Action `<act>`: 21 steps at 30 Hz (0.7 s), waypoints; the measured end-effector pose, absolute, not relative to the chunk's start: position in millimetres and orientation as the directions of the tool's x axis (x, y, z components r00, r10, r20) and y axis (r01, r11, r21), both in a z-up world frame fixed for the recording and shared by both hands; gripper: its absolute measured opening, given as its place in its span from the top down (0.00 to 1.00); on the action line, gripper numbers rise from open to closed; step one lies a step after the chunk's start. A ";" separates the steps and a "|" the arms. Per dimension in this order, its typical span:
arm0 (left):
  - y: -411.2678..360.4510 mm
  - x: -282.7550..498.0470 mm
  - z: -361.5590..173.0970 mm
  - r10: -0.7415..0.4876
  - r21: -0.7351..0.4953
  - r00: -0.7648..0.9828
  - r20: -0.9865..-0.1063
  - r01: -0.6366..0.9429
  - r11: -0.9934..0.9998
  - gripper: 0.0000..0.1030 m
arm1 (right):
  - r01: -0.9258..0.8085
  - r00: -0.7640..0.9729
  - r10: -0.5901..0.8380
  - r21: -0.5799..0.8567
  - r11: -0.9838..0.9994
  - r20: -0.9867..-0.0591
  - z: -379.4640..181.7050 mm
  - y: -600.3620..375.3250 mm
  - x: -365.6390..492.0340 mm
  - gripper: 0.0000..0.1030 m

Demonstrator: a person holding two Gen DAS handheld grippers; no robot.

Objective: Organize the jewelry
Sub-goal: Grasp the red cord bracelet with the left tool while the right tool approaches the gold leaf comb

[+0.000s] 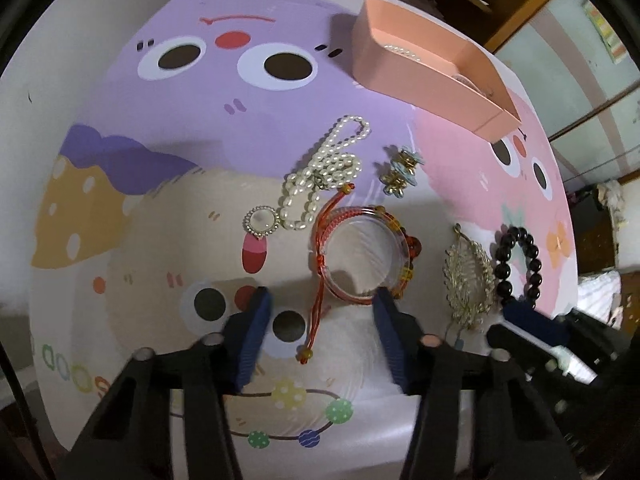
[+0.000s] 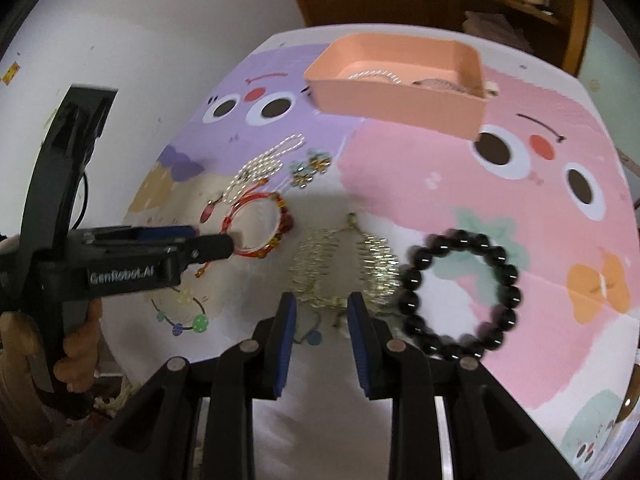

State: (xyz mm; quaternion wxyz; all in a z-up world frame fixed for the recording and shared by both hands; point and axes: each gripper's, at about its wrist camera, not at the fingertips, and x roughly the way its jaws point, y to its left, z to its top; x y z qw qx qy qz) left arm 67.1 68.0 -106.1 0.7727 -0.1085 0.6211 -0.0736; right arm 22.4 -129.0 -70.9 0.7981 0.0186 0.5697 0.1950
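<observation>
A clear bangle lies on the cartoon mat with a red cord bracelet and amber beads around it. My left gripper stands open over its near edge. The cord's tail lies between the fingers and the right fingertip sits at the bangle's rim. In the right wrist view the left gripper reaches that bangle. My right gripper is open by a narrow gap, with the near end of a gold leaf brooch between its tips. The pink box holds pearls.
On the mat also lie a pearl necklace, flower earrings, a round brooch and a black bead bracelet. A person's hand holds the left gripper's handle. The mat's left edge borders a white wall.
</observation>
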 end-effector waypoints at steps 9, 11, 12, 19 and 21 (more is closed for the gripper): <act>64.0 77.9 -106.1 -0.260 -0.270 0.191 -0.947 -0.029 0.962 0.62 | -0.336 0.234 0.308 0.220 0.916 -0.922 -84.1 -107.4 31.7 0.74; 61.3 79.9 -106.3 -0.251 -0.261 0.188 -0.950 -0.031 0.965 0.62 | -0.342 0.235 0.307 0.217 0.914 -0.922 -86.1 -105.5 33.6 0.74; 59.3 80.2 -106.1 -0.244 -0.254 0.186 -0.952 -0.031 0.967 0.62 | -0.346 0.235 0.303 0.212 0.914 -0.924 -86.6 -104.0 34.5 0.74; 40.6 91.1 -107.7 -0.168 -0.175 0.163 -0.972 -0.023 0.984 0.62 | -0.395 0.247 0.249 0.137 0.908 -0.937 -88.1 -89.0 36.5 0.73; 37.9 94.8 -107.6 -0.161 -0.166 0.154 -0.975 -0.022 0.986 0.62 | -0.402 0.244 0.249 0.136 0.906 -0.937 -88.2 -87.1 37.3 0.73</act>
